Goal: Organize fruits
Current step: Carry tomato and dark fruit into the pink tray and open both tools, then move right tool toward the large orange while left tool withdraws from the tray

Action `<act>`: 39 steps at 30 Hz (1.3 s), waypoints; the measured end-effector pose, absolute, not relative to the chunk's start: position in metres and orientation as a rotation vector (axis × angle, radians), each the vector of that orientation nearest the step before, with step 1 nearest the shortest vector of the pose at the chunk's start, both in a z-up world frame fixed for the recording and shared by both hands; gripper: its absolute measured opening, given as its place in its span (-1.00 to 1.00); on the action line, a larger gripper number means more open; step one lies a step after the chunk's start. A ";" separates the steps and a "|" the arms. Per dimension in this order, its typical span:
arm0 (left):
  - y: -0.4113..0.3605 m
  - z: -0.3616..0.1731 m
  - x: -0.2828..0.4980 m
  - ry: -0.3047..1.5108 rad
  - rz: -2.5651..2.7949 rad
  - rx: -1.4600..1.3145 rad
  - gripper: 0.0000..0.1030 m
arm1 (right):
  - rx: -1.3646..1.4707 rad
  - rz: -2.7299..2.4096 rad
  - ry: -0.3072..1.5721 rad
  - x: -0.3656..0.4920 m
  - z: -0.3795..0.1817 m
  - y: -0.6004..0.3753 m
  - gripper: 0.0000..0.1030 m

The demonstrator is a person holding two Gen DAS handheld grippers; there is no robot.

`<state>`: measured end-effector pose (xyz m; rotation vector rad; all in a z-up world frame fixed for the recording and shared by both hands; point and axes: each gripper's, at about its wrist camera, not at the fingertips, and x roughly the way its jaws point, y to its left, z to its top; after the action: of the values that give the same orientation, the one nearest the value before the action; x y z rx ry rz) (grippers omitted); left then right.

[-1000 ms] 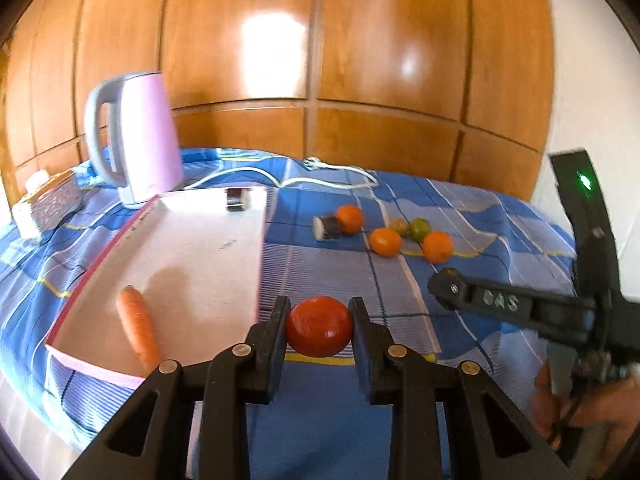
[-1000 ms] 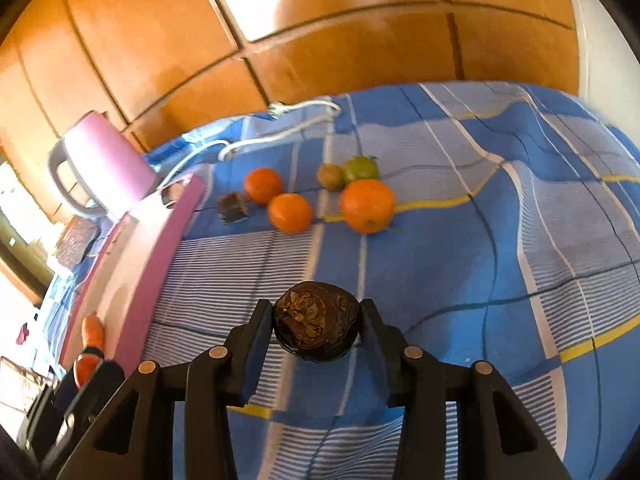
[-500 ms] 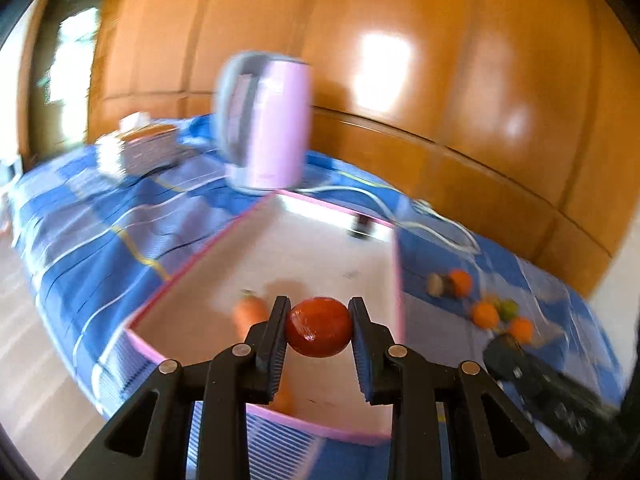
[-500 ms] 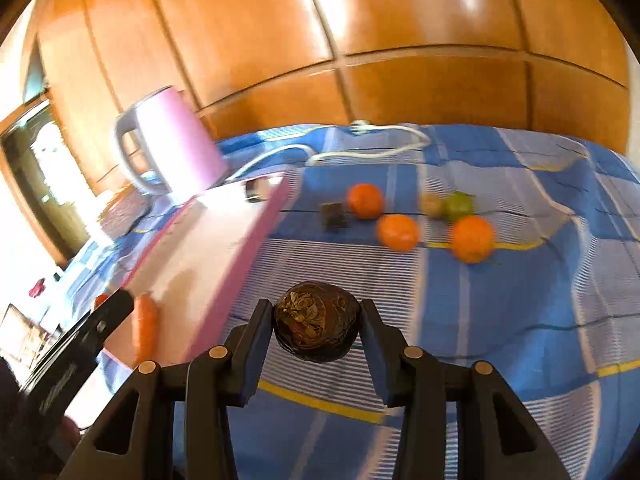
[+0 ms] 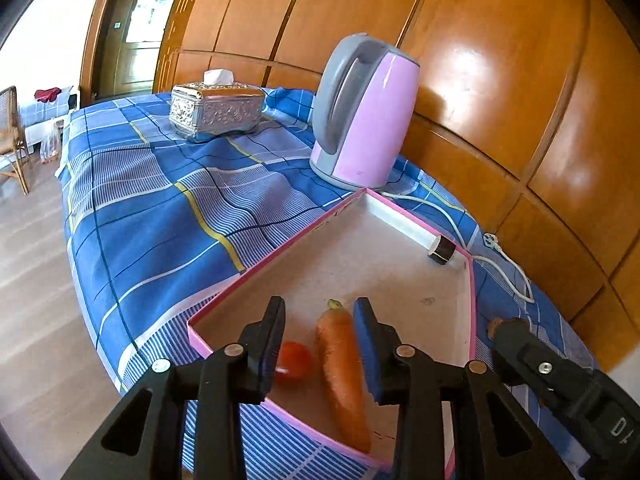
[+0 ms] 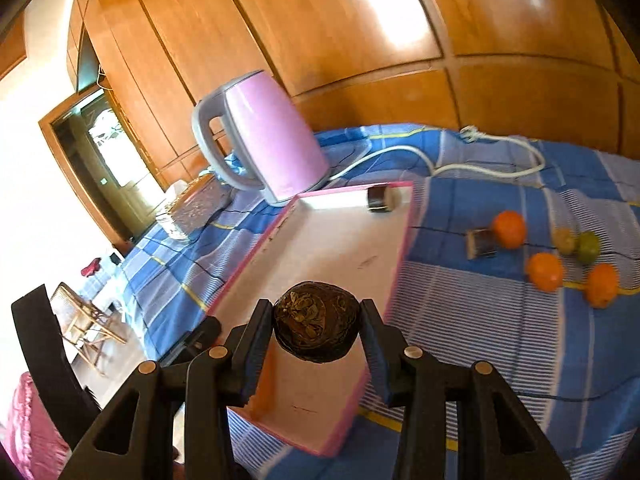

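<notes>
So, my read from here:
Left tongs (image 5: pixel 320 344): just opened and hold nothing; the red fruit (image 5: pixel 294 360) lies in the pink tray (image 5: pixel 472 300) beside the carrot (image 5: pixel 344 372), at the tray's near corner.
Right tongs (image 6: pixel 316 336): clamped on the dark fruit (image 6: pixel 316 328) over the tray.
Risk: I judge the red fruit could roll, and the dark one could bounce off the carrot if released high.
Hidden: left finger (image 5: pixel 268 344) covers part of the red fruit; oranges (image 6: pixel 544 272) remain on the bed (image 5: pixel 160 208), blurred.

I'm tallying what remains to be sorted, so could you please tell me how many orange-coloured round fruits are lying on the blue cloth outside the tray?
3. One beside a small dark block, one nearer the camera, one furthest right. More may lie outside the picture.
</notes>
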<state>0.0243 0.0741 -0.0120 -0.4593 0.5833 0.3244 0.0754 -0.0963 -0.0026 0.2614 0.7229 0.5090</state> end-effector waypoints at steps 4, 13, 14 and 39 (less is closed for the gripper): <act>0.075 -0.012 0.023 0.579 0.334 -0.462 0.01 | 0.264 0.543 0.750 0.078 -0.006 -0.086 -0.10; 0.067 -0.012 0.025 0.581 0.311 -0.434 0.11 | 0.244 0.501 0.743 0.071 -0.004 -0.094 -0.10; 0.067 -0.012 0.025 0.580 0.307 -0.433 0.11 | 0.241 0.494 0.742 0.070 -0.004 -0.096 -0.10; 0.024 -0.010 0.029 0.594 0.160 -0.242 0.11 | 0.265 0.206 0.744 0.064 -0.027 -0.200 -0.11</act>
<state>0.0293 0.0242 -0.0099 -0.2416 0.5940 0.1604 0.0640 -0.2002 -0.0269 0.2649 0.7439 0.2057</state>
